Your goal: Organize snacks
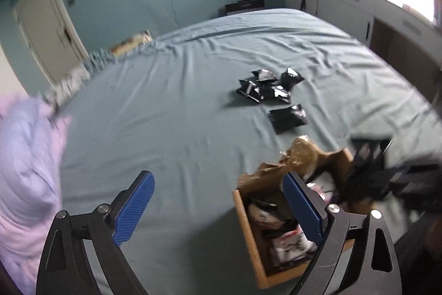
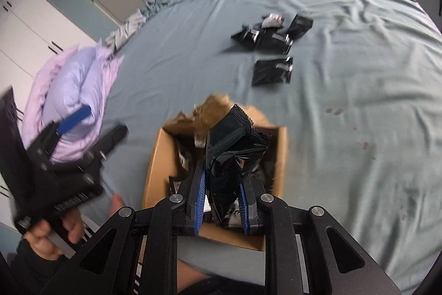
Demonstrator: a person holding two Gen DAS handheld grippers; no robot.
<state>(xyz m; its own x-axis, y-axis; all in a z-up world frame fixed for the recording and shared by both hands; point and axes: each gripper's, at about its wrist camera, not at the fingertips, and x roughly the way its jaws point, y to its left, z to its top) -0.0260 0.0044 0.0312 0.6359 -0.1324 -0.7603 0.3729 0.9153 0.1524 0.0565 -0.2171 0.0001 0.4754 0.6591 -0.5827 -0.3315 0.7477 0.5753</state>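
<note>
A cardboard box (image 2: 157, 165) with torn flaps sits on the bed's near edge, holding several snack packets; it also shows in the left wrist view (image 1: 248, 226). My right gripper (image 2: 222, 201) is shut on a black snack packet (image 2: 234, 148) and holds it above the box. My left gripper (image 1: 218, 212) is open and empty, its right finger over the box. A pile of black packets (image 1: 269, 86) lies mid-bed, with one single packet (image 1: 288, 118) nearer the box; the pile (image 2: 272, 32) and the single packet (image 2: 272, 71) also show in the right wrist view.
The bed (image 1: 179, 115) has a grey-blue sheet. A lilac pillow (image 2: 71, 90) lies at its left edge. A white door (image 1: 49, 26) and blue wall stand behind; cabinets (image 1: 359, 10) run along the right under a bright window.
</note>
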